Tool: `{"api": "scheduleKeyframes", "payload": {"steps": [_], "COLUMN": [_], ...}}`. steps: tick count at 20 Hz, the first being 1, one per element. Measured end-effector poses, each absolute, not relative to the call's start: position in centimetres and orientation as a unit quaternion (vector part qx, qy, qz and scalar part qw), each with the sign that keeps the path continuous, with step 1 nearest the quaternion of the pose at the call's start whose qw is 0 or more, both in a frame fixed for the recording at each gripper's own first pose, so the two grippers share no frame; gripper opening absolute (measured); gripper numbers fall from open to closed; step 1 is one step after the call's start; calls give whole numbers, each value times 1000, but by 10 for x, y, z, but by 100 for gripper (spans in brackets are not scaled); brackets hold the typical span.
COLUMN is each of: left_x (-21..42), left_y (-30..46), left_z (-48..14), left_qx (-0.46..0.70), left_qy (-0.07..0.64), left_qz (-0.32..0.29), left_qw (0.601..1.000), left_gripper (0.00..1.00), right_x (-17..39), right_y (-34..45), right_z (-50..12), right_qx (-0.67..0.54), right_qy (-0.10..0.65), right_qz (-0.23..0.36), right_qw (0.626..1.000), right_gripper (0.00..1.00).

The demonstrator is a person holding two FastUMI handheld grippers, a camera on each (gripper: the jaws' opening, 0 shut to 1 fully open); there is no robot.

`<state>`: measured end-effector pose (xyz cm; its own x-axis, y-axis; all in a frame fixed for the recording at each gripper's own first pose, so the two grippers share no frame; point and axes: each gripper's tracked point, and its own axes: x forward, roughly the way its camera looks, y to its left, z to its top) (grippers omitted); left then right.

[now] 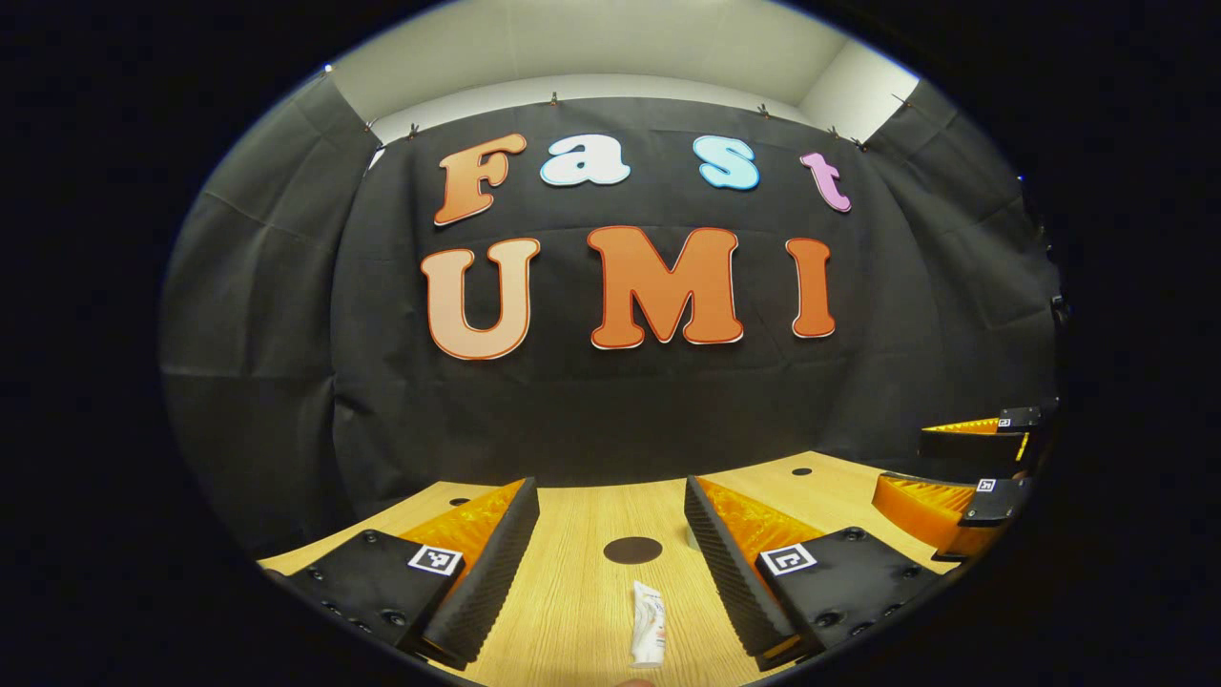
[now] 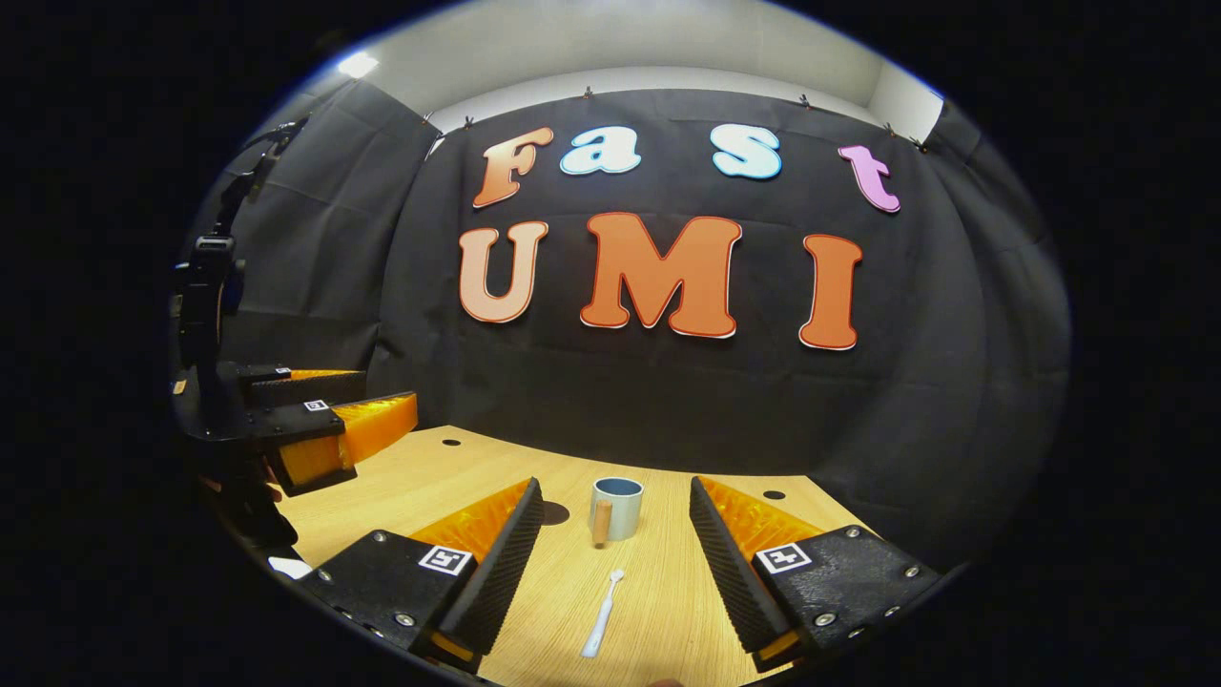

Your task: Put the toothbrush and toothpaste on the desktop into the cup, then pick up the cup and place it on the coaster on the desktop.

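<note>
In the left gripper view our left claw (image 1: 610, 558) hangs spread wide over the desk (image 1: 572, 611), gripping nothing; the toothpaste tube (image 1: 648, 625) lies between its fingers near the front edge, with the dark round coaster (image 1: 632, 550) just beyond and bare wood to the far edge. In the right gripper view our right claw (image 2: 615, 563) is likewise spread and empty, the toothbrush (image 2: 602, 625) lying lengthwise in the gap. Farther on stands the cup (image 2: 616, 507), its wooden handle toward us, bare wood around it.
</note>
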<state>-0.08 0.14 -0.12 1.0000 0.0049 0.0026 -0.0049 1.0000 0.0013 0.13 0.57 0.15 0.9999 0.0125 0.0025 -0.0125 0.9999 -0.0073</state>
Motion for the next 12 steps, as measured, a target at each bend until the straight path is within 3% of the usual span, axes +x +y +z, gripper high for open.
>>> {"api": "scheduleKeyframes", "payload": {"steps": [12], "left_x": [9], "left_y": [-19], "left_z": [-37], "left_qx": [-3], "left_qy": [61], "left_qz": [-31], "left_qw": [998], "left_gripper": [98], "right_x": [8], "right_y": [6], "right_z": [-27], "right_qx": [0], "right_qy": [48], "right_qz": [12], "right_qw": [999], "right_gripper": [93]}}
